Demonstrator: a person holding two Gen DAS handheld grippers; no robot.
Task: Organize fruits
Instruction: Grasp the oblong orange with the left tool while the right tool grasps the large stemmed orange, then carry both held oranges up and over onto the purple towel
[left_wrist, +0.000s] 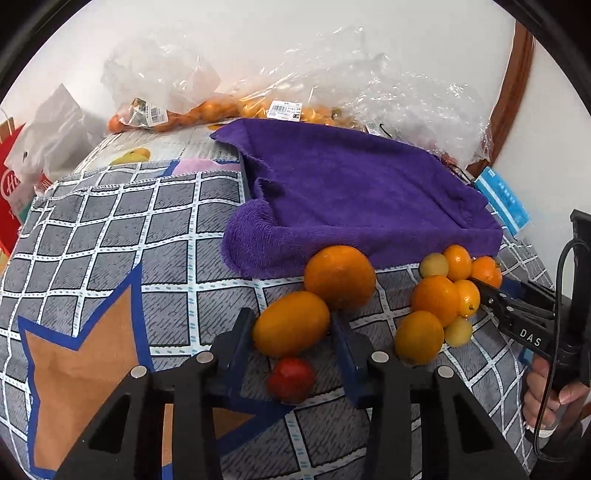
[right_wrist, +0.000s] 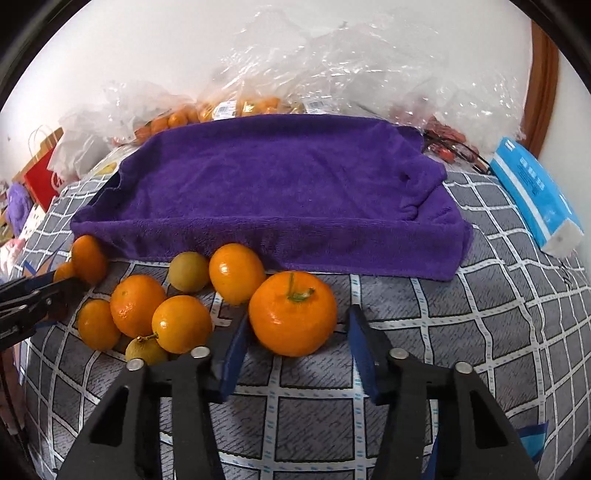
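In the left wrist view my left gripper (left_wrist: 291, 316) is shut on an oval orange fruit (left_wrist: 288, 332), both pads at its sides. A small red fruit (left_wrist: 291, 380) lies just below, and a big orange (left_wrist: 340, 277) sits behind, against a purple towel (left_wrist: 351, 192). In the right wrist view my right gripper (right_wrist: 298, 315) straddles a stemmed mandarin (right_wrist: 291, 325). Its left pad touches the fruit and a thin gap shows at the right pad. A cluster of small oranges (right_wrist: 136, 310) lies to the left, in front of the towel (right_wrist: 277, 192).
Clear plastic bags of fruit (right_wrist: 229, 107) are heaped along the back wall. A blue tissue pack (right_wrist: 535, 199) lies at the right and a red paper bag (left_wrist: 11, 192) at the left. Everything rests on a grey checked cloth (right_wrist: 480, 314). A hand (left_wrist: 546, 398) holds the right gripper.
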